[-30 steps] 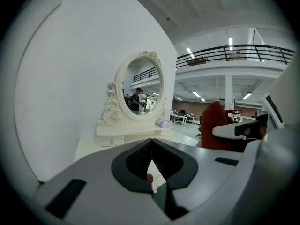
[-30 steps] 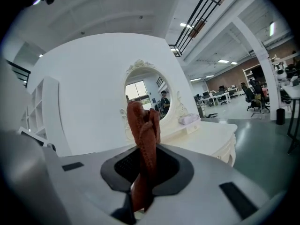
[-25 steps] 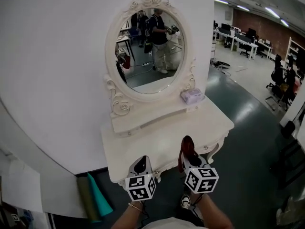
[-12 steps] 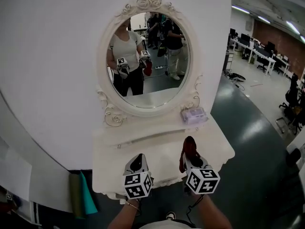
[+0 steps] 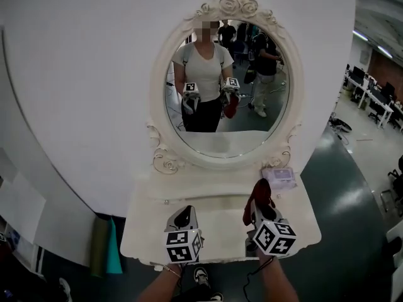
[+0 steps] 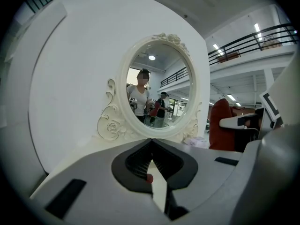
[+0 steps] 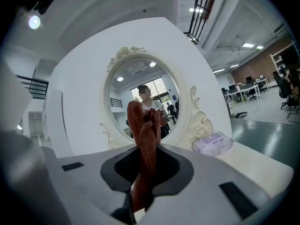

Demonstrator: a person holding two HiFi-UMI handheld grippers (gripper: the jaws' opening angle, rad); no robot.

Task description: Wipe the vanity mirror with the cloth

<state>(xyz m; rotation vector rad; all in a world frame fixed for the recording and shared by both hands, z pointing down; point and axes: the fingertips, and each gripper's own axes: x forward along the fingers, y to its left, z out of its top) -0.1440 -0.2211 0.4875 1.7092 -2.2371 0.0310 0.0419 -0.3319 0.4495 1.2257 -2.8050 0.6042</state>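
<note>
An oval vanity mirror (image 5: 228, 99) in an ornate white frame stands on a white dressing table (image 5: 151, 231) against a white wall. It reflects a person holding both grippers. My right gripper (image 5: 257, 201) is shut on a red cloth (image 5: 259, 194) that sticks up from its jaws, held over the table's right part, short of the mirror (image 7: 143, 107). The cloth (image 7: 144, 144) stands upright in the right gripper view. My left gripper (image 5: 182, 218) hovers over the table's front, shut with nothing in it; the mirror (image 6: 159, 97) is ahead of it.
A pale purple pack of wipes (image 5: 279, 177) lies on the table at the mirror's lower right, also the wipes (image 7: 213, 142) in the right gripper view. A teal and olive board (image 5: 107, 247) leans by the table's left. Open office floor with desks (image 5: 371, 93) lies to the right.
The view has swung to face the mirror squarely, and my reflection now fills the glass. Both grippers keep their places over the table front, the right one still holding the cloth.
</note>
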